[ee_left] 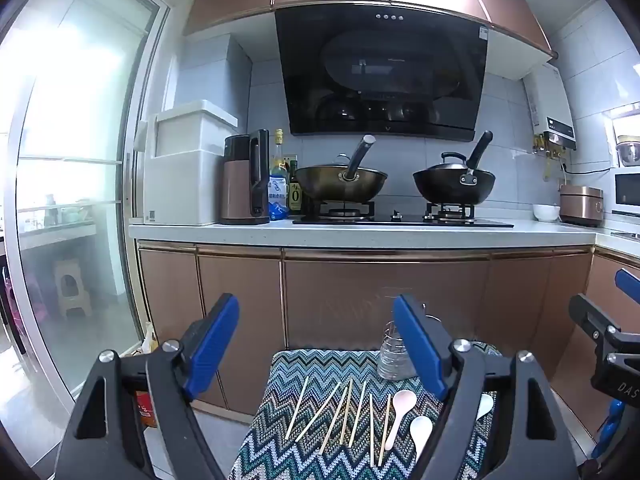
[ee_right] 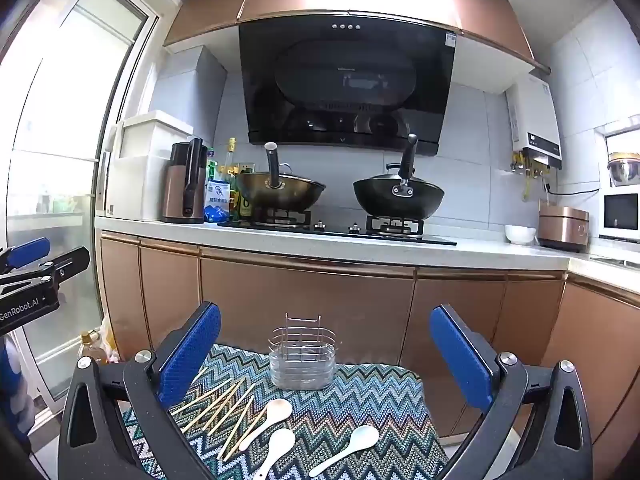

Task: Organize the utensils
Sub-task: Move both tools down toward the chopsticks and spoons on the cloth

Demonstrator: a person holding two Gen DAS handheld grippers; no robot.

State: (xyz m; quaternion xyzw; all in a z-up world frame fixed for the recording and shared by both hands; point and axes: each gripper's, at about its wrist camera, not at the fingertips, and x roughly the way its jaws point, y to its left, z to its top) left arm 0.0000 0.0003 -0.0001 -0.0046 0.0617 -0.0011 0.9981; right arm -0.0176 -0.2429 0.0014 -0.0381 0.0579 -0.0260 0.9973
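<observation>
Several wooden chopsticks (ee_left: 344,416) (ee_right: 224,404) and three white spoons (ee_left: 402,406) (ee_right: 276,412) lie loose on a zigzag-patterned cloth (ee_left: 288,452) (ee_right: 384,400). A wire utensil holder (ee_right: 303,354) with a clear base stands at the cloth's far side; in the left wrist view it (ee_left: 394,354) is partly hidden behind the right finger. My left gripper (ee_left: 320,344) is open and empty, above the chopsticks. My right gripper (ee_right: 326,356) is open and empty, above the spoons, and it shows at the left wrist view's right edge (ee_left: 608,320).
Behind the cloth stand copper cabinet doors (ee_right: 304,304) under a white counter (ee_right: 440,250) with two woks (ee_right: 280,194) (ee_right: 398,198), a kettle (ee_right: 186,188) and bottles. A glass sliding door (ee_left: 68,184) is at the left. A bottle (ee_right: 90,344) stands on the floor by it.
</observation>
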